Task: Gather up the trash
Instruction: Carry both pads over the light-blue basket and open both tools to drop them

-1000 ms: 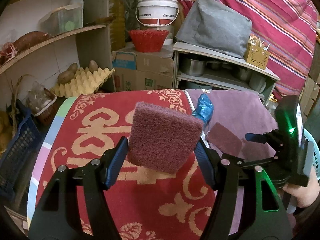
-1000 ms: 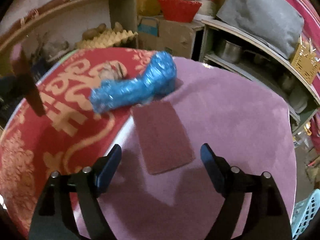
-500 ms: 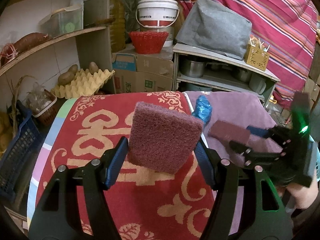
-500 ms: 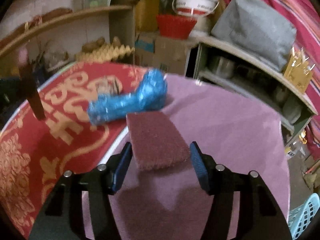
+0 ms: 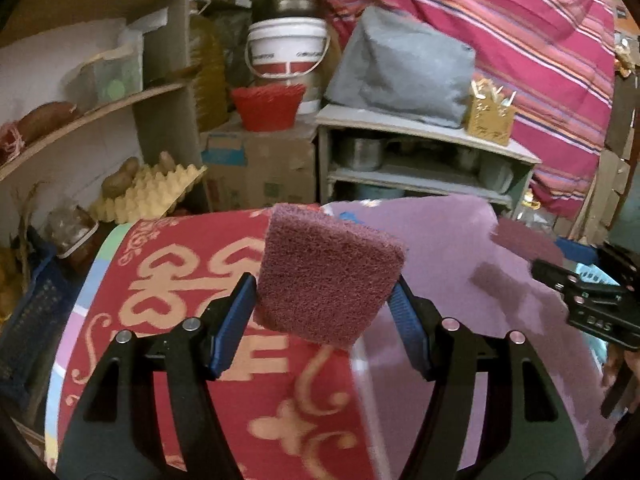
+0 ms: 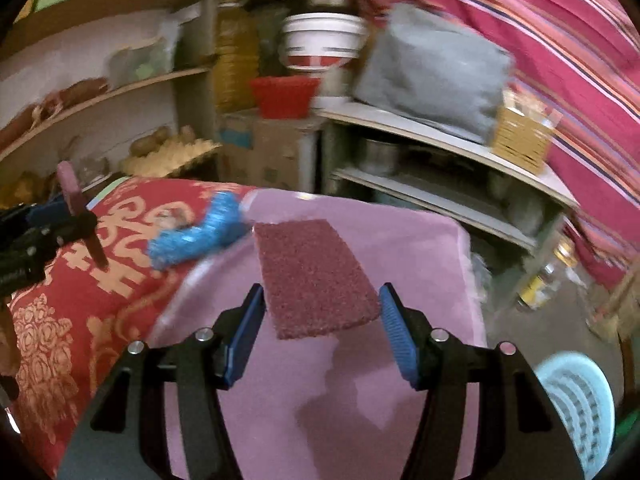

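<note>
Both grippers, left gripper (image 5: 324, 312) and right gripper (image 6: 322, 322), were each clamped on 1 maroon scouring pad (image 5: 326, 274), lifted clear; best to keep the squeeze firm and carry toward the pale blue basket (image 6: 576, 404) at the right tool's lower right.

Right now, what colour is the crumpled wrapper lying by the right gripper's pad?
Bright blue wrapper, clearest in the right wrist view.

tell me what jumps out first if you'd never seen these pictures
Each gripper is shut on a maroon scouring pad: the left gripper holds its pad nearly upright over the red patterned cloth, the right gripper holds its pad flat above the purple cloth. Between the cloths lies a crumpled blue wrapper.
</note>
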Action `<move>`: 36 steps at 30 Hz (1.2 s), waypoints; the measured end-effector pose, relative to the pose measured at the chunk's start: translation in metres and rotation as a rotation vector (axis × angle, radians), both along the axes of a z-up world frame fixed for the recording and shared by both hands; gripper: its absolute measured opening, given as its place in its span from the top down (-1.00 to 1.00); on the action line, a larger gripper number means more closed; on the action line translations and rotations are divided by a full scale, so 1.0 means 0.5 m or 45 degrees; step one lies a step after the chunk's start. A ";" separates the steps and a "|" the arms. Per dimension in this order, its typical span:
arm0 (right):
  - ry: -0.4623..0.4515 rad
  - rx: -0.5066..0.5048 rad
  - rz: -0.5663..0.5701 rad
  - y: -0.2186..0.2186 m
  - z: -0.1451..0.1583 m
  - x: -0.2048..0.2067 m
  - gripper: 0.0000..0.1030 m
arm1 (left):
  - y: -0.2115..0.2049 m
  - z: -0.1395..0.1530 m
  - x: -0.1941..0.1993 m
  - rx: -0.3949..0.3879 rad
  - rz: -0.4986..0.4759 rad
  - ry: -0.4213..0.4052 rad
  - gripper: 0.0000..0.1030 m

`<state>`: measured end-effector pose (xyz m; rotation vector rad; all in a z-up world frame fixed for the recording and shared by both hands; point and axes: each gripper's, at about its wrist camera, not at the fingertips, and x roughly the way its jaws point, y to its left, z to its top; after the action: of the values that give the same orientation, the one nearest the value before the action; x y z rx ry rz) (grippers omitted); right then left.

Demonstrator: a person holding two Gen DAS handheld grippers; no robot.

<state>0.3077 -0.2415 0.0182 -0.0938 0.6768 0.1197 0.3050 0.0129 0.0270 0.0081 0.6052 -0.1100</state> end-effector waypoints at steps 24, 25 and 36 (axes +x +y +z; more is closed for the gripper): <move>-0.088 0.098 -0.555 -0.517 0.008 -0.219 -0.14 | -0.671 -0.042 -0.087 0.027 -0.532 -0.045 -0.27; -0.088 0.098 -0.562 -0.518 0.009 -0.219 -0.14 | -0.685 -0.046 -0.085 0.031 -0.545 -0.040 -0.27; -0.080 0.149 -0.605 -0.558 0.000 -0.213 -0.14 | -0.730 -0.067 -0.059 0.018 -0.589 0.005 -0.71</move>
<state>0.2010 -0.5205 0.0180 0.1761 0.6124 -0.2990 0.2756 -0.3521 -0.0067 0.1616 0.5996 -0.5539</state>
